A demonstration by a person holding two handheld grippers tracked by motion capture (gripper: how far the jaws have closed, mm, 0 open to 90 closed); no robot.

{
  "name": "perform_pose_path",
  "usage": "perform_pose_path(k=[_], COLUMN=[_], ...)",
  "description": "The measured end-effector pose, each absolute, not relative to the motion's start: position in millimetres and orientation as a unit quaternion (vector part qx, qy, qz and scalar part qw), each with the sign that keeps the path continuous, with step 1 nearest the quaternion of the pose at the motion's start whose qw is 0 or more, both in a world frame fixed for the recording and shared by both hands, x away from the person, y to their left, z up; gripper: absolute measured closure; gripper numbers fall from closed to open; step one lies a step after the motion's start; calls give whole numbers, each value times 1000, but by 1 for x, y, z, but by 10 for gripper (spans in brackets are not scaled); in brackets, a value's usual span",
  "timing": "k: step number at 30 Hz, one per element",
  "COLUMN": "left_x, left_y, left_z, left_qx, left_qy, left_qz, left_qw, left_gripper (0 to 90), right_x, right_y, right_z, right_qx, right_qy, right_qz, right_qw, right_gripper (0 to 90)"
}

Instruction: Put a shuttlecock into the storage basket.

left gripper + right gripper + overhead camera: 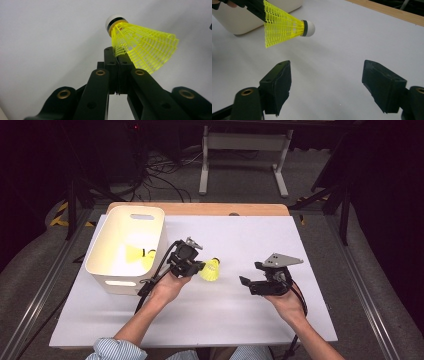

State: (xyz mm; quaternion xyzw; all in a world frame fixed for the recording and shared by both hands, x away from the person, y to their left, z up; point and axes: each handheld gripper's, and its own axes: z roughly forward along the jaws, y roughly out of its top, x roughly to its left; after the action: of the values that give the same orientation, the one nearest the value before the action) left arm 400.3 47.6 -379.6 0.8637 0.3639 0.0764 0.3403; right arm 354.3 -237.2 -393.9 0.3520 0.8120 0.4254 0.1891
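So my left tongs are clamped tight on the rim of a yellow shuttlecock, pinching that springy plastic mesh skirt. Its rounded white cork tip with the dark band points away from the tongs, and the whole thing hangs above the smooth white counter. My right tongs sit well apart from it, spread wide with nothing between their flat black pads; I can see the shuttlecock up ahead of them. On the far side of the left tongs is a cream plastic bin, rounded corners and slot handles, with more yellow shuttlecocks inside.
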Motion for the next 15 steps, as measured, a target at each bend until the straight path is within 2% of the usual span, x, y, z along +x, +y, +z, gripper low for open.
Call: perform_pose_path(k=[15], left_x=[399], left_y=[51], left_z=[-371], left_qx=[860], left_qy=[366], left_qz=[73], left_qw=[347], left_gripper=[893], right_x=[341], right_y=[-258], right_z=[-400], right_qx=[354], right_qy=[799], right_qz=[439], right_qw=[211], right_gripper=[177])
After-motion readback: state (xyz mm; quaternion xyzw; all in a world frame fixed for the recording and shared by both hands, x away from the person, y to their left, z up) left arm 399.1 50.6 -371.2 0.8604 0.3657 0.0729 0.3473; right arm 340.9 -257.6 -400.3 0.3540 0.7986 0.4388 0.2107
